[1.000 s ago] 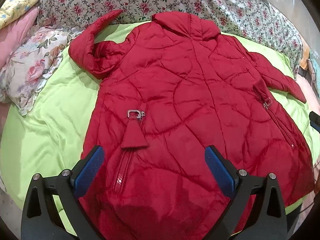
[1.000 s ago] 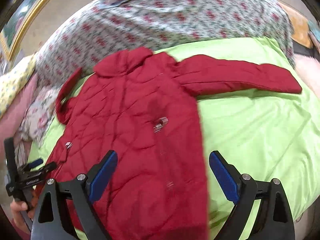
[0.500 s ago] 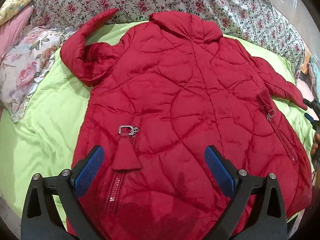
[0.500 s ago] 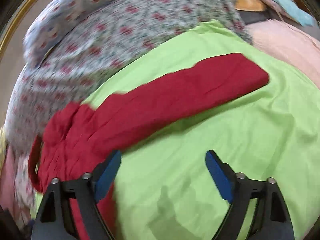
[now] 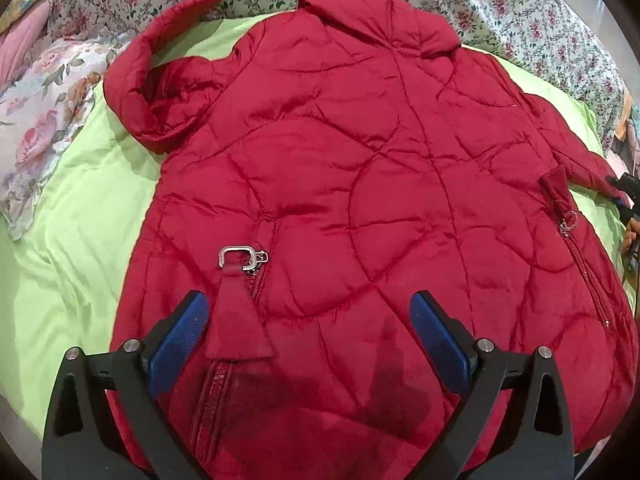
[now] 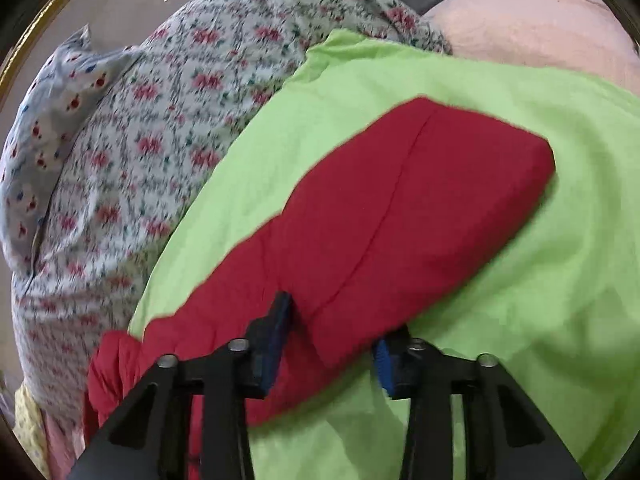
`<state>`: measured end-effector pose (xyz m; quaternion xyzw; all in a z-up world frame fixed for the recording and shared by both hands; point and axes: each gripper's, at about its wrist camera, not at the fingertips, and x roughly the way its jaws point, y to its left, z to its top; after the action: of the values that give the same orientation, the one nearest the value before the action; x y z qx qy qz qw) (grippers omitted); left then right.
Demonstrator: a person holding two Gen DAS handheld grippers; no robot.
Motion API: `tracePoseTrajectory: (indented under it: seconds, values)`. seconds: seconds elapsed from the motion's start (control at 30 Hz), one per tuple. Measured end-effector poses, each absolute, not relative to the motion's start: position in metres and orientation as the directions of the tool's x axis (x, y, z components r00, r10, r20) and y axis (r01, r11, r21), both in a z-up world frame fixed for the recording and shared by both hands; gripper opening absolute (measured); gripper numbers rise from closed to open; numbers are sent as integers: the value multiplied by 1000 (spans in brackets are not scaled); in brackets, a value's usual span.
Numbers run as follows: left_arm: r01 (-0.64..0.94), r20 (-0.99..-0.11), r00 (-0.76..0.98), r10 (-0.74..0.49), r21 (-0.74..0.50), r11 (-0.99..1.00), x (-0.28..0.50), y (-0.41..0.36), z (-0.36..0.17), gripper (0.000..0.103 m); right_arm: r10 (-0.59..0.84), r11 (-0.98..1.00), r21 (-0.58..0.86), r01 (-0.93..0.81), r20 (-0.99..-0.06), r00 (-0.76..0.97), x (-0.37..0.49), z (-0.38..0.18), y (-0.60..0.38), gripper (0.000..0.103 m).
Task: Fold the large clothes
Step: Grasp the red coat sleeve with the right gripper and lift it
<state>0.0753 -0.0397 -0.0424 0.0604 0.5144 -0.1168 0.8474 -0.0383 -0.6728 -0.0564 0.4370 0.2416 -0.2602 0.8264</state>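
A red coat is laid flat on a green sheet. To the left of the coat a flowered pillow is seen, and behind the coat a flowered blanket is spread. Over the coat's lower part, near a metal buckle, the left gripper is held with its jaws spread wide, gripping nothing. At the coat's right side, the outstretched sleeve is pinched by the right gripper.
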Motion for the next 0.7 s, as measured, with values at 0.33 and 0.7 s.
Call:
tracePoseTrajectory:
  seconds: [0.33, 0.7]
  values:
    - [292, -881, 444, -164, -31, 956, 81, -45, -45, 101, -228, 642, 492, 588, -610, 759, -9, -11, -642, 11]
    - [239, -868, 437, -235, -140, 961, 87, -18, -38, 101, -45, 834, 448, 323, -527, 849, 42, 50, -527, 9]
